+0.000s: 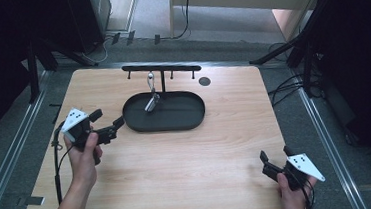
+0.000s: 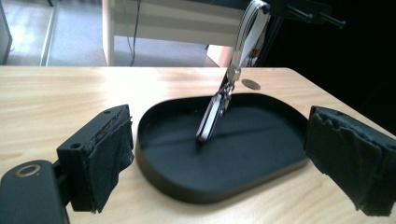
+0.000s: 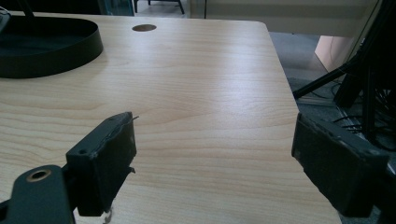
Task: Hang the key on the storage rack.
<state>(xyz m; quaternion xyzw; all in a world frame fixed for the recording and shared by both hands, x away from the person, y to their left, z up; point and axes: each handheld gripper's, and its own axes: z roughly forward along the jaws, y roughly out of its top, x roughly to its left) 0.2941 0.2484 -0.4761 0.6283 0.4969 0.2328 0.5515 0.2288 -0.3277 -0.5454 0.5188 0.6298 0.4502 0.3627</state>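
Two claws on show, so let's sweep from the left. Left claw (image 1: pixel 110 124) sits just off the left end of the black oval tray (image 1: pixel 140 125), jaws spread wide with nothing between them, pointing towards the tray across the pale wooden worktop (image 1: pixel 178 160). From the left gripper view the tray (image 2: pixel 261 182) lies straight ahead between the two padded jaws, and the pads touch neither it nor anything else.

Moving along: a silvery metal tool (image 1: pixel 151 94) hangs from the black rack (image 1: pixel 161 68) that rises at the tray's far edge, its lower end dipping down into the tray. Up close in the left gripper view, the tool (image 2: pixel 219 105) leans at a slant, tip down at the tray floor; whether it quite touches, I can't say. A small dark round hole (image 1: pixel 204 81) marks the worktop just right of the rack.

Over to the far right: right claw (image 1: pixel 273 157) down at the near right corner, well apart from the tray, jaws wide, holding nothing, bare wood beneath.
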